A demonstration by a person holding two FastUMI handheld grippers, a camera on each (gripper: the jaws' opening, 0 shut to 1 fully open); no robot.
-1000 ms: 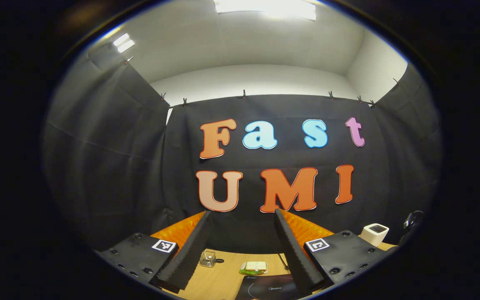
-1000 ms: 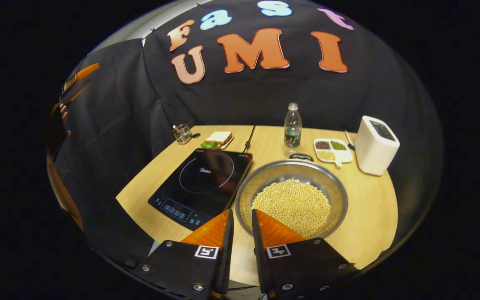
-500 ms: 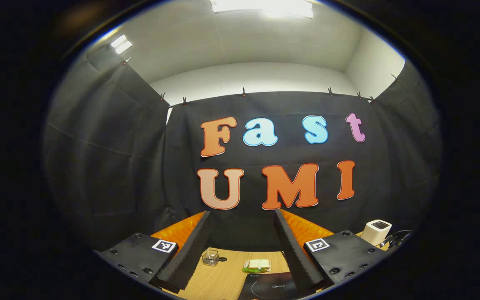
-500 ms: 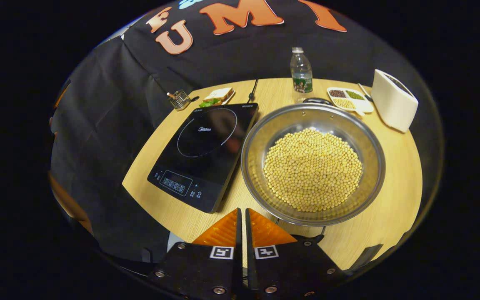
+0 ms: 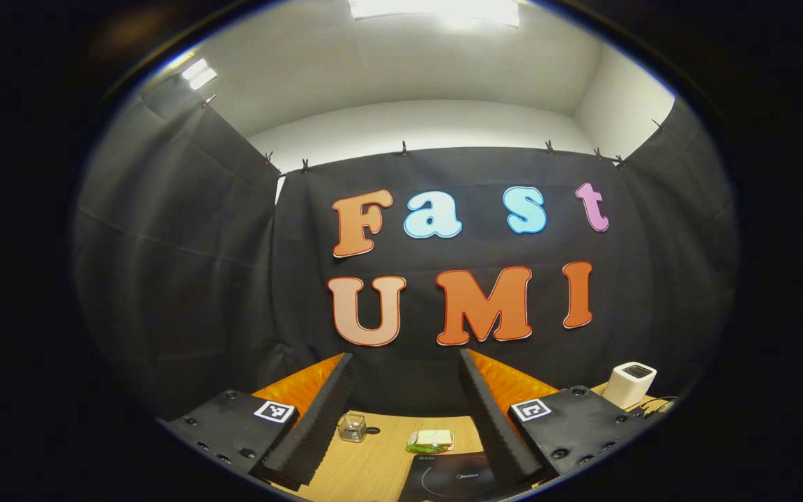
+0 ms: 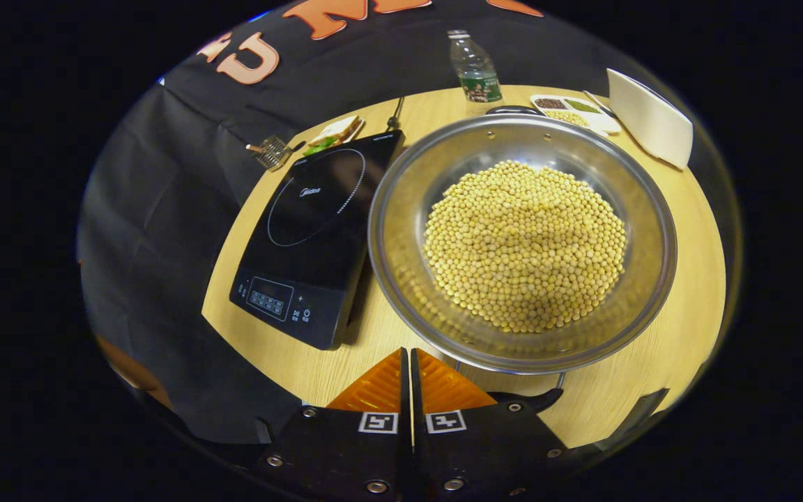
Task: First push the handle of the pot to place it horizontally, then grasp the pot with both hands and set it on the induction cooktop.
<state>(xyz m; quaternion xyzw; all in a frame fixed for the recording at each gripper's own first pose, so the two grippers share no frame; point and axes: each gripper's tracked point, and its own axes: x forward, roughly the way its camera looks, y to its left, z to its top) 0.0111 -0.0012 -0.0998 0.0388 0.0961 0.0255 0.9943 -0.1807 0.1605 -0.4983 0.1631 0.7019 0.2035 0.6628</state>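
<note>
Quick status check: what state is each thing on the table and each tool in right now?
Pot: on the table beside the cooktop, full of soybeans.
Induction cooktop: bare, nothing on it.
Water bottle: upright, capped.
Right tool: shut, empty.
Left tool: open, raised, empty.

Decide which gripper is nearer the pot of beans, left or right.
Right. The right gripper, shut, sits just before the pot near rim; the left gripper, open, is raised facing the wall.

Left level; right overhead; shared cooktop [image 5: 454, 480].
</note>
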